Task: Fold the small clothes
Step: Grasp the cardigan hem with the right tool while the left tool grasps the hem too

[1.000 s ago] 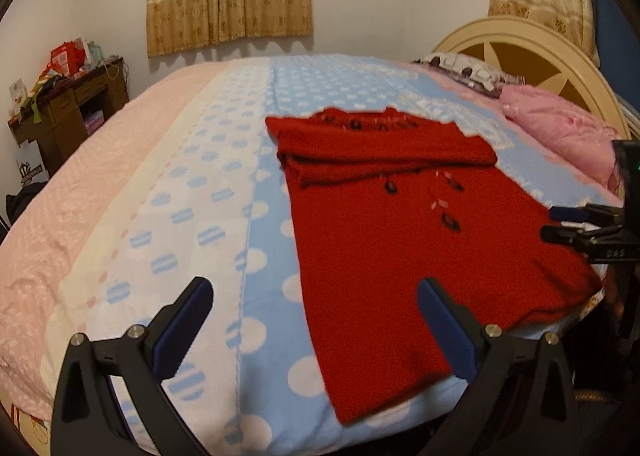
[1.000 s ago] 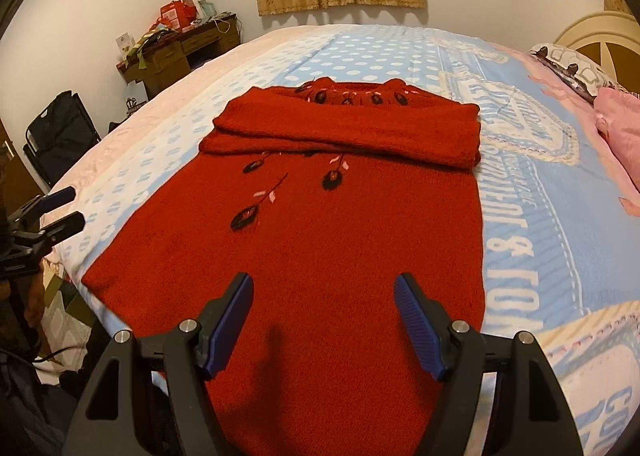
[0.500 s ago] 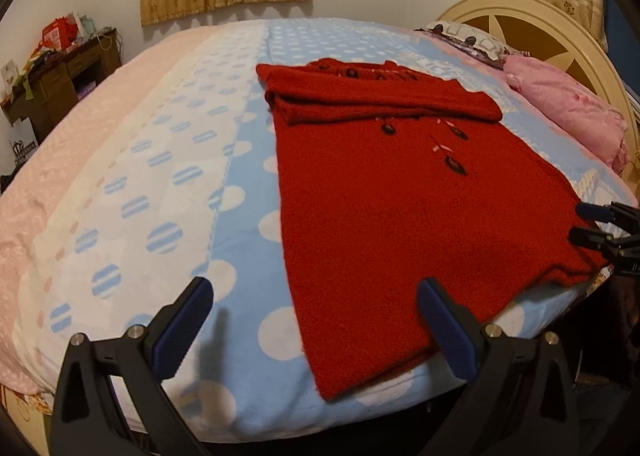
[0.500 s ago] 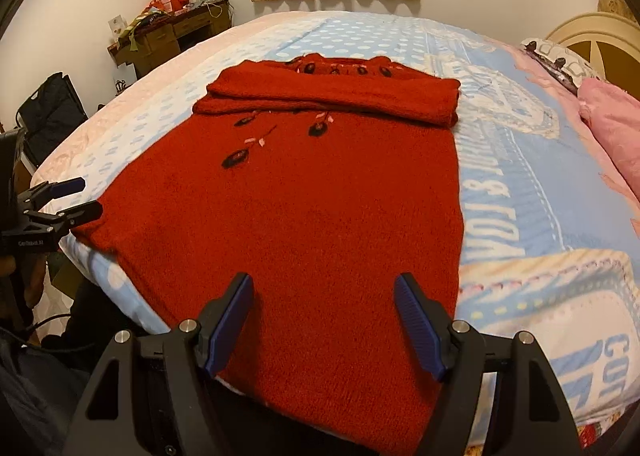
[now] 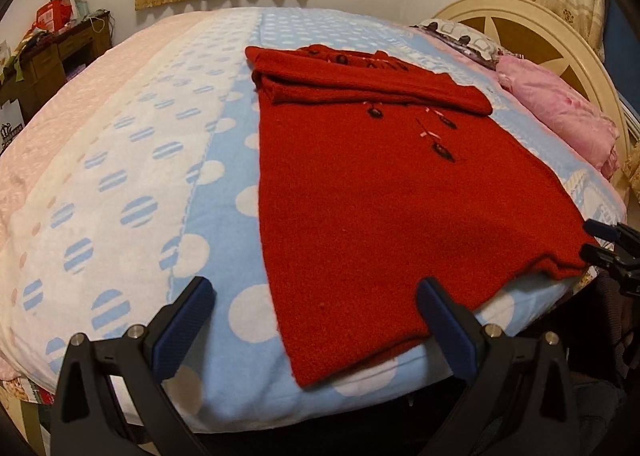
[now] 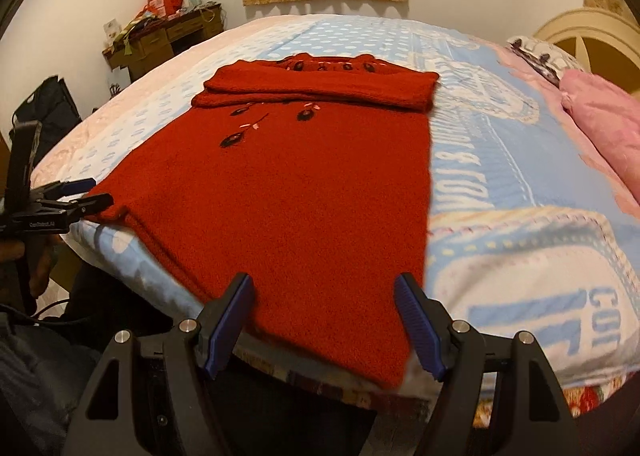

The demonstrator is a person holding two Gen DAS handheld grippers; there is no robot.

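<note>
A red knitted sweater [image 5: 380,196] [image 6: 296,184] lies flat on the bed, both sleeves folded across its chest and dark flower trim down the front. Its hem hangs at the bed's near edge. My left gripper [image 5: 314,292] [image 6: 94,193] stands open at the hem's left corner, with that corner lying below and between its blue pads [image 5: 188,320]. At the hem's right corner my right gripper [image 6: 322,288] [image 5: 588,239] is open just above the fabric, its blue pads [image 6: 416,320] clear of the cloth. Neither gripper holds anything.
The bedspread [image 5: 132,176] is pale blue, white and pink with dots. A pink pillow [image 5: 560,116] and a cream headboard [image 5: 532,28] stand at the right. At the far left are a cluttered wooden desk [image 6: 160,36] and a black bag [image 6: 48,104]. The mattress edge [image 6: 520,360] drops away just below the hem.
Both grippers have drawn back from over the sweater to its hem at the bed's near edge, the left one also sinking lower. Both stay open. The sweater has not moved.
</note>
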